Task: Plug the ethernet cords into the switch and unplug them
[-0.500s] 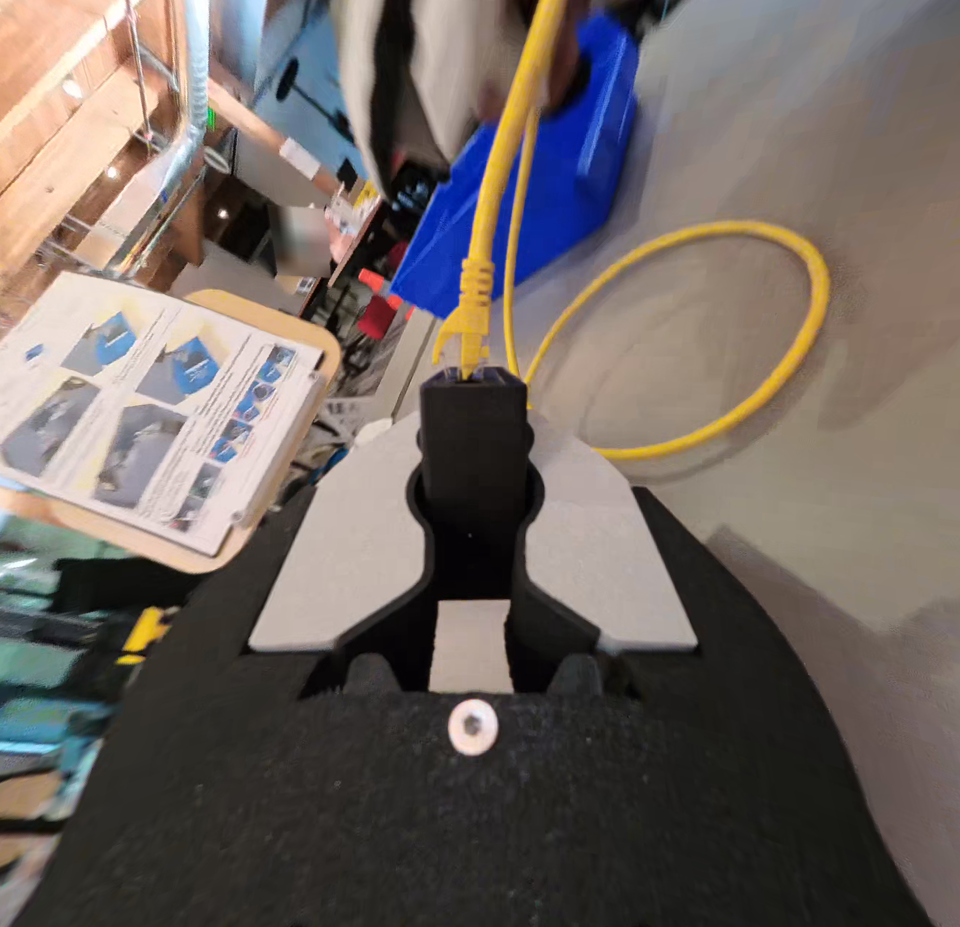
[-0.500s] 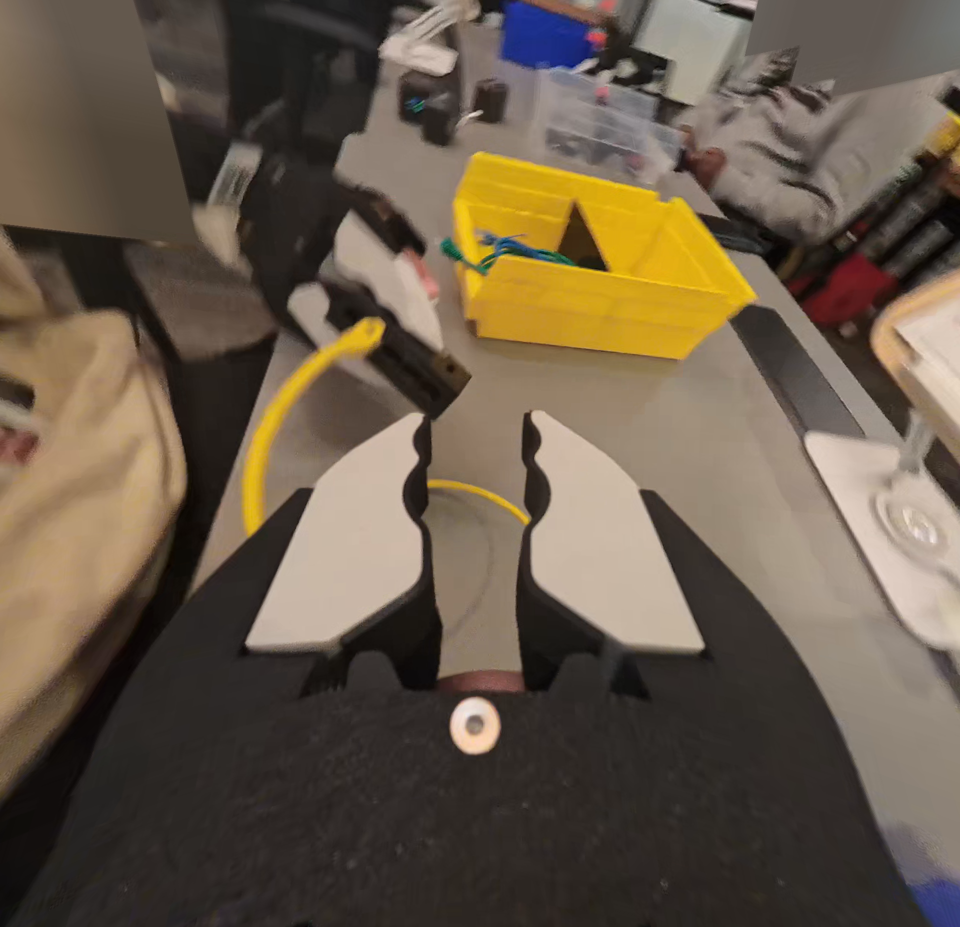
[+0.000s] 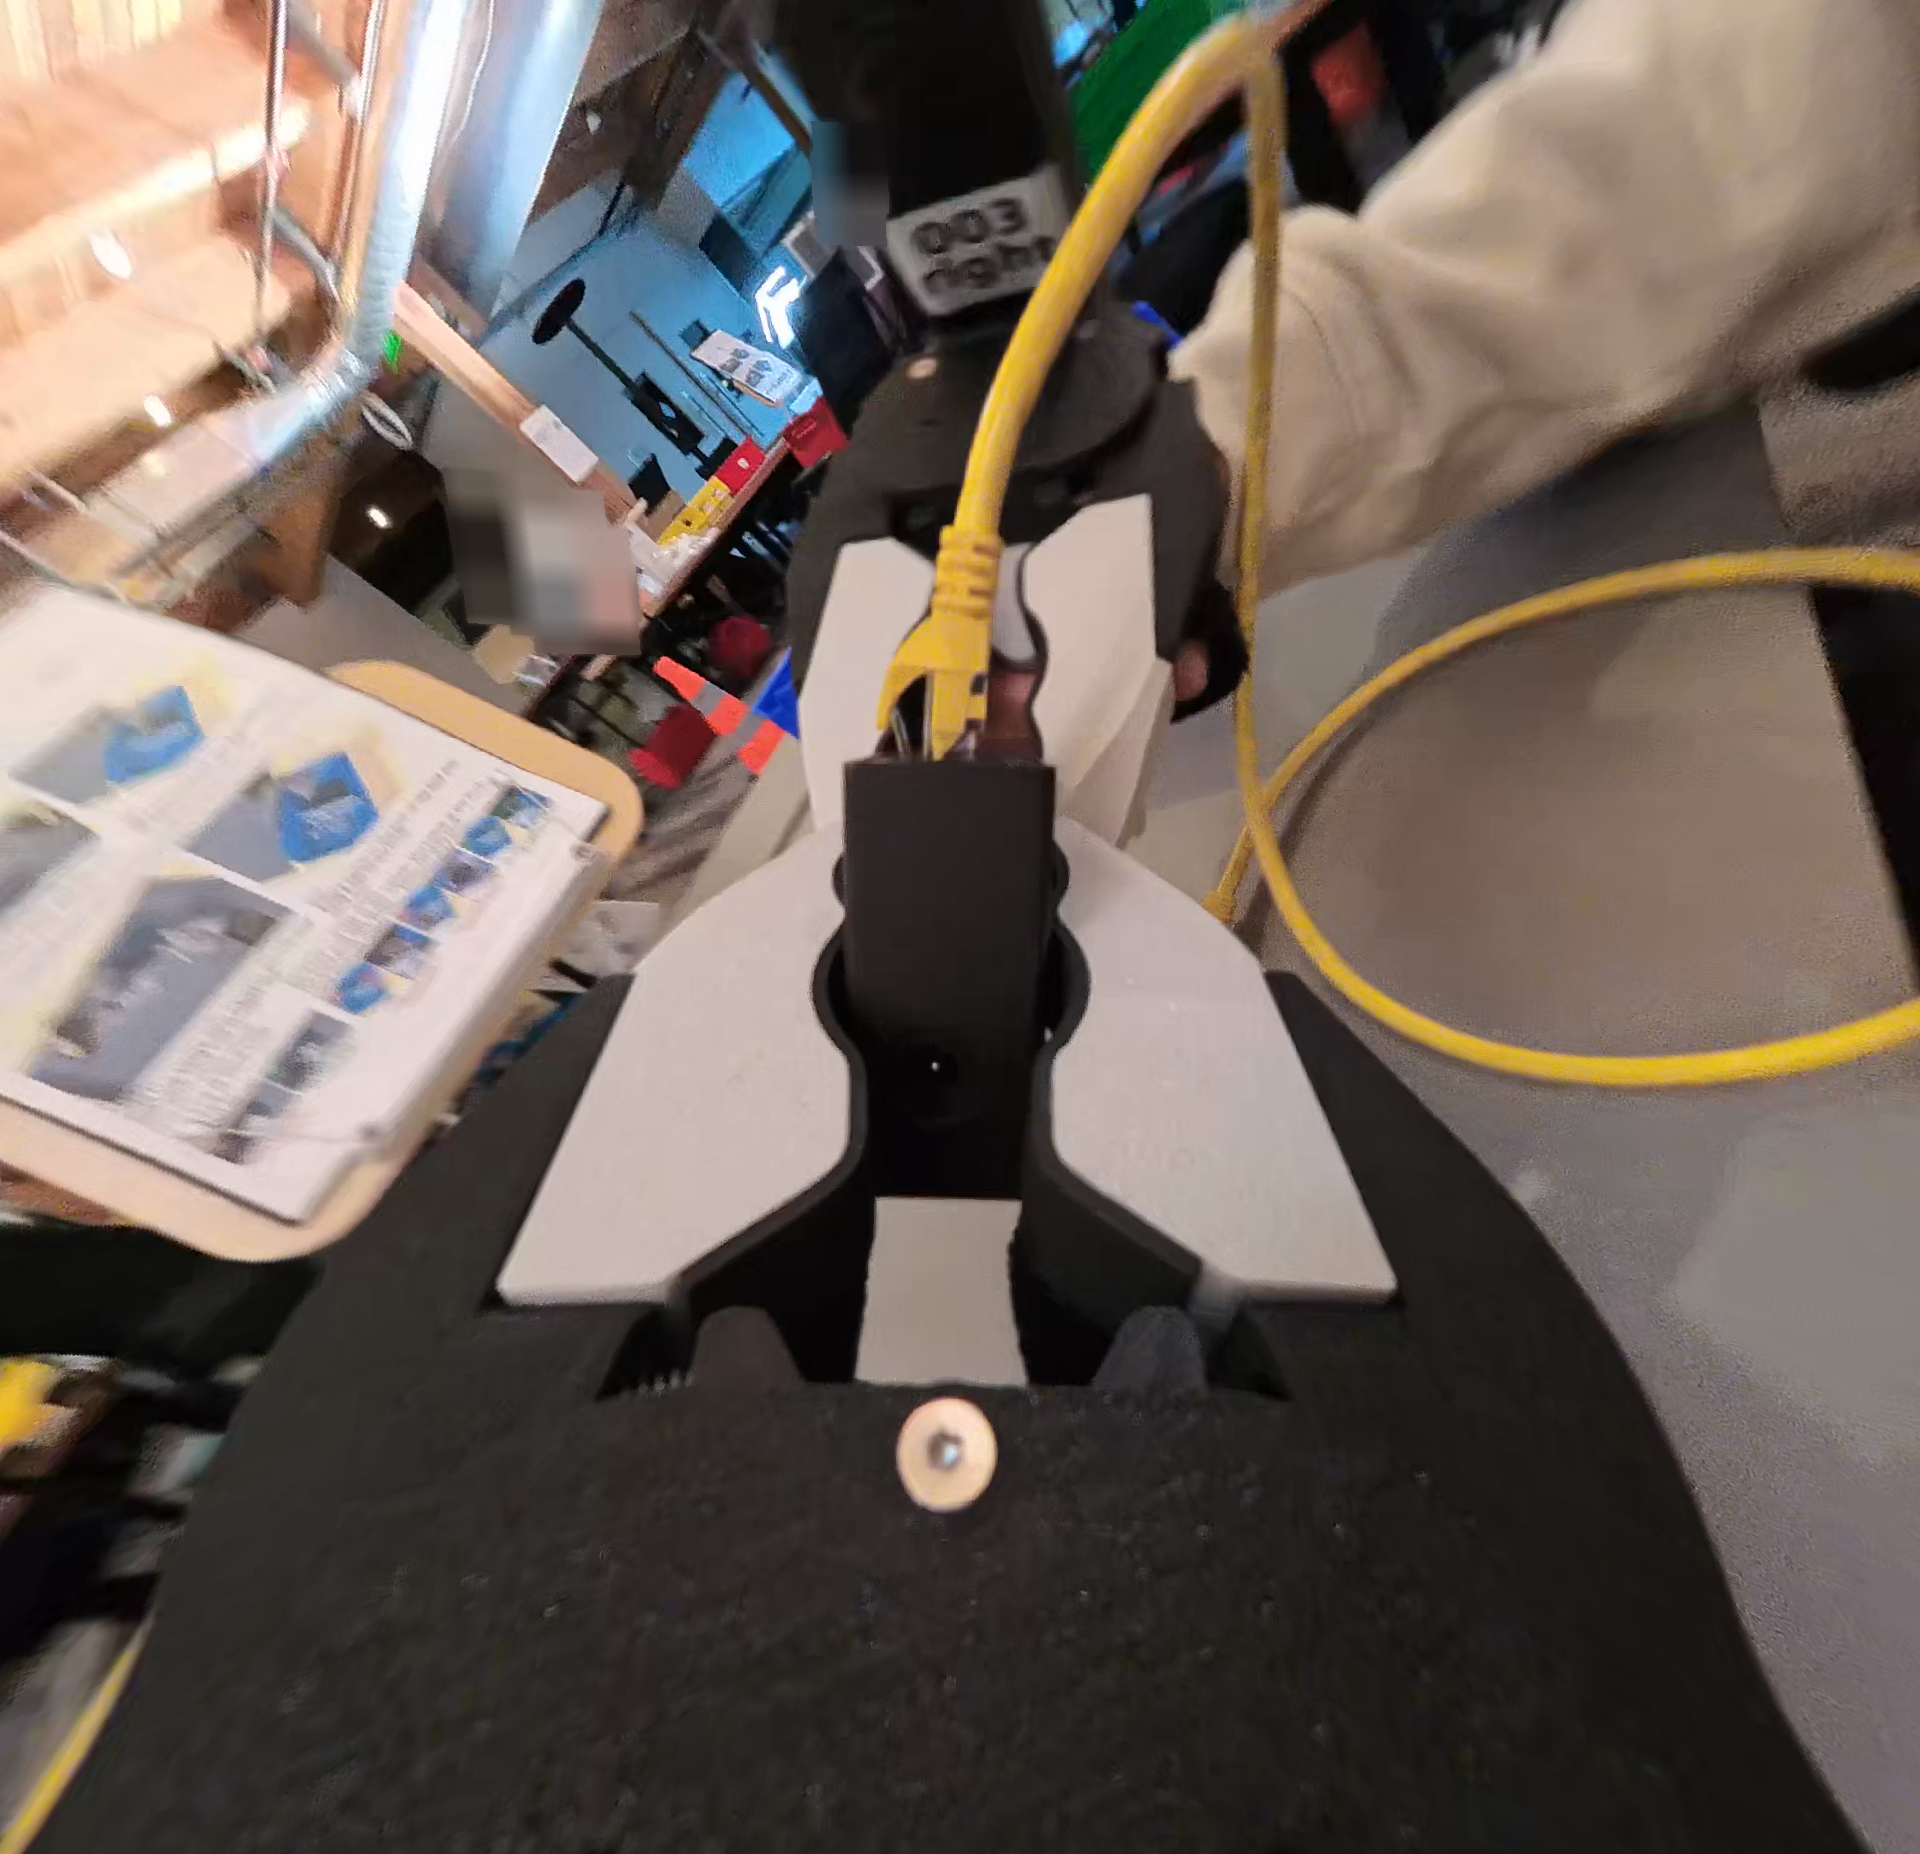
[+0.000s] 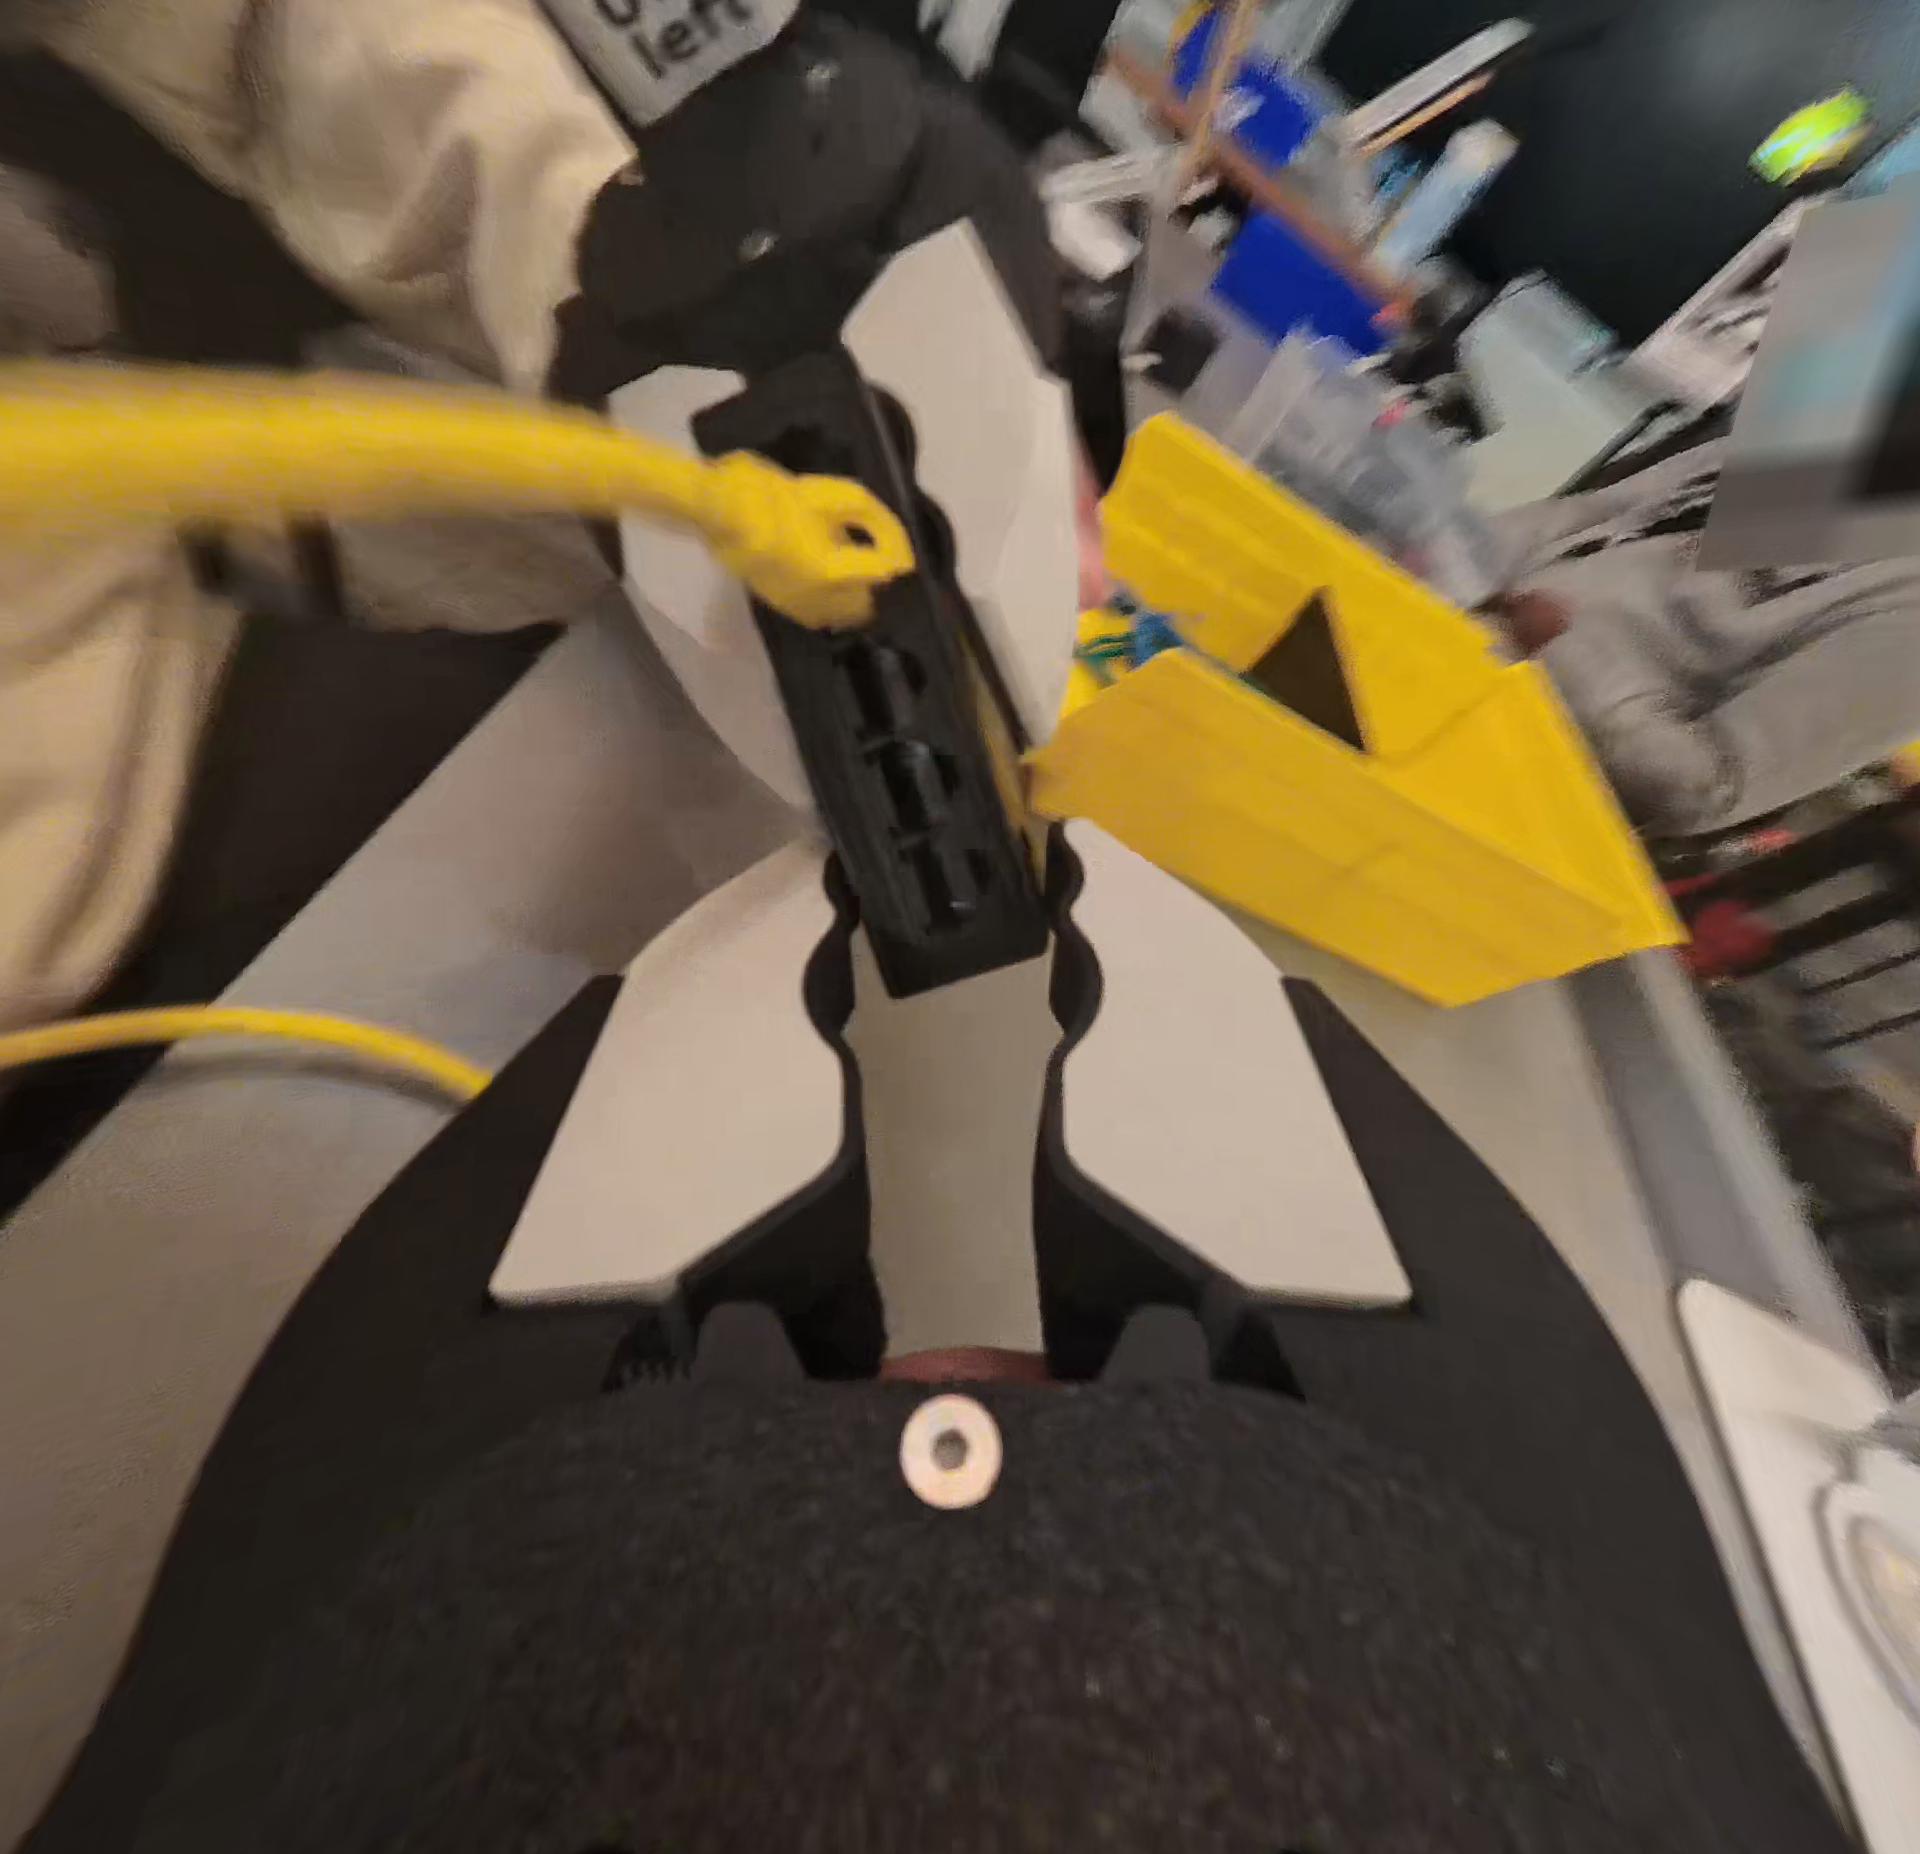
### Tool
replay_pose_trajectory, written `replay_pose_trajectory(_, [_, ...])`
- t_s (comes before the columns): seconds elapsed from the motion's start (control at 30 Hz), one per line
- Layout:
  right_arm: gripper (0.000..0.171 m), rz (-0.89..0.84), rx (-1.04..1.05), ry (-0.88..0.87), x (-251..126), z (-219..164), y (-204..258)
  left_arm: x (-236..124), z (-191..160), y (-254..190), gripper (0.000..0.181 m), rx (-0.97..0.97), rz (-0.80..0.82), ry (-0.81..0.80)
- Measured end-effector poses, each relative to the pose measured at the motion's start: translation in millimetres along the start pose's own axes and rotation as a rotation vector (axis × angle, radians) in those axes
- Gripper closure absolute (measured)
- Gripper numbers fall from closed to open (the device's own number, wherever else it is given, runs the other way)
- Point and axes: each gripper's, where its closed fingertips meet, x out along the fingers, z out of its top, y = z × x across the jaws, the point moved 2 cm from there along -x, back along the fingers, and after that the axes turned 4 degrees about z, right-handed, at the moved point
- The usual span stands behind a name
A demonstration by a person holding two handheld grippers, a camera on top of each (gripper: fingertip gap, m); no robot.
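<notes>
My left gripper point(image 3: 948, 848) is shut on the black switch point(image 3: 940, 931) and holds it up off the table, ports facing away. A yellow ethernet cord point(image 3: 1049, 277) has its plug point(image 3: 951, 641) seated in an end port. My right gripper point(image 4: 951, 874) is open, and the switch's near end point(image 4: 935, 817) sits between its fingertips. The yellow plug point(image 4: 821, 547) lies farther along the port row, at the upper left. In the left wrist view the right gripper's white fingers point(image 3: 1101, 641) flank the plug. The rest of the cord loops on the grey table point(image 3: 1507, 1035).
A yellow bin point(image 4: 1351, 796) holding coloured wires stands on the table right behind the switch. A clipboard with printed sheets point(image 3: 260, 921) stands at the left. A person's cream sleeve point(image 3: 1558, 298) is at the upper right. A white pad point(image 4: 1787, 1472) lies at the table's right edge.
My right gripper has moved forward and up to the switch, and its fingertips now straddle the switch's end. The left gripper still holds the switch with the cord plugged in.
</notes>
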Motion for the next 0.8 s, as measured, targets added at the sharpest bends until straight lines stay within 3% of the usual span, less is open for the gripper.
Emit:
replay_pose_trajectory(0.1, [0.141,-0.034,0.009,0.011,-2.9,-0.5,-7.9,3.4,-11.0,8.4,0.150,-0.180,-0.026,0.016])
replay_pose_trajectory(0.2, [0.141,-0.076,-0.058,0.185,-13.3,-13.0,-23.6,7.7,-35.7,18.5,0.151,-0.167,0.030,0.128])
replay_pose_trajectory(0.33, [0.142,-0.158,-0.181,0.484,-33.5,-25.3,-46.8,14.8,-43.8,33.3,0.153,-0.133,0.079,0.189])
replay_pose_trajectory(0.43, [0.142,-0.179,-0.211,0.573,-40.1,-18.2,-55.4,28.6,-49.6,42.2,0.153,-0.051,0.096,0.242])
replay_pose_trajectory(0.53, [0.144,-0.134,-0.202,0.479,-42.9,-2.3,-49.7,35.5,-48.4,40.7,0.154,-0.097,0.002,0.178])
replay_pose_trajectory(0.67, [0.143,-0.048,-0.132,0.163,-43.9,27.1,-34.8,33.6,-29.5,34.6,0.154,-0.113,-0.054,0.021])
replay_pose_trajectory(0.8, [0.142,-0.058,-0.163,0.083,-47.7,27.9,-29.1,24.8,-19.0,39.2,0.154,-0.018,-0.042,-0.005])
